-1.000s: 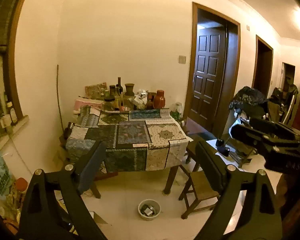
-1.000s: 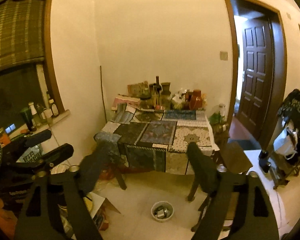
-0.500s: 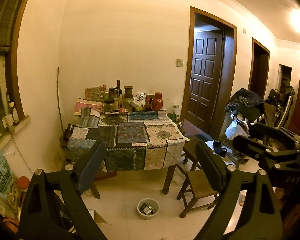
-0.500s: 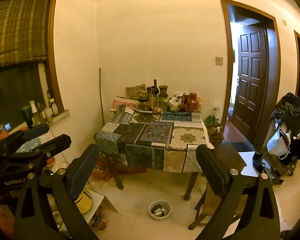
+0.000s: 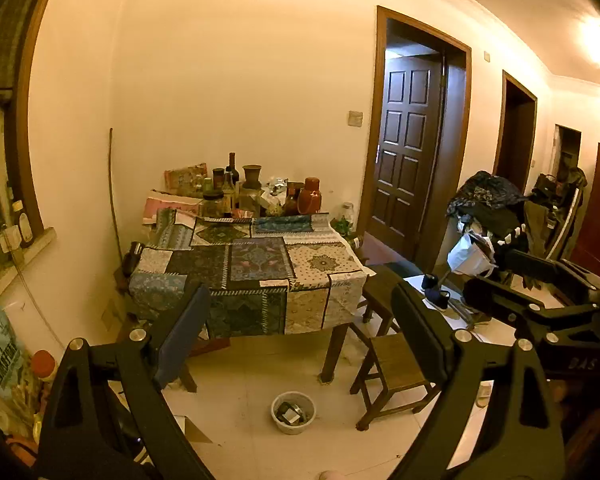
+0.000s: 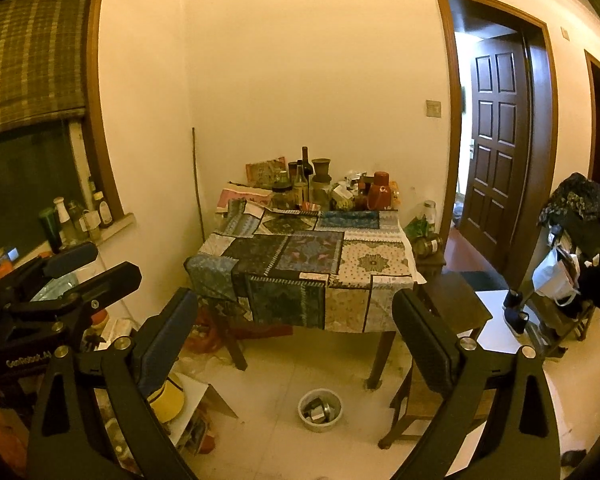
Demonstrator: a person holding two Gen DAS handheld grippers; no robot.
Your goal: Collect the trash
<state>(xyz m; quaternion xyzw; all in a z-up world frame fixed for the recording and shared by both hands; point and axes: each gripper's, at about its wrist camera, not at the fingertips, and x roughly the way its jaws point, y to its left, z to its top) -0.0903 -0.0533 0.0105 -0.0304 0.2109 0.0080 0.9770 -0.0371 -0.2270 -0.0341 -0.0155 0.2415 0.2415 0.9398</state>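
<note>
Right gripper [image 6: 296, 332], jaws wide apart, faces patchwork-covered table [image 6: 312, 264], bucket [image 6: 320, 410] below.

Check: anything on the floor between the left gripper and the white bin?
Bare floor tile only between left gripper and white bin, per the left wrist view; the wooden stool sits off to the right.

Home dining room, patchwork-clothed table [image 5: 256, 264], wooden stool [image 5: 396, 364], panelled door [image 6: 496, 152]

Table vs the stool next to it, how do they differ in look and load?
The table wears a patchwork cloth; the stool is bare wood. The table is taller and much wider; the stool sits lower, beside its right front leg. Bottles, jars and a red jug crowd the table's back edge by the wall; the stool's seat carries nothing. Both stand on dark wooden legs on the pale tile floor.
</note>
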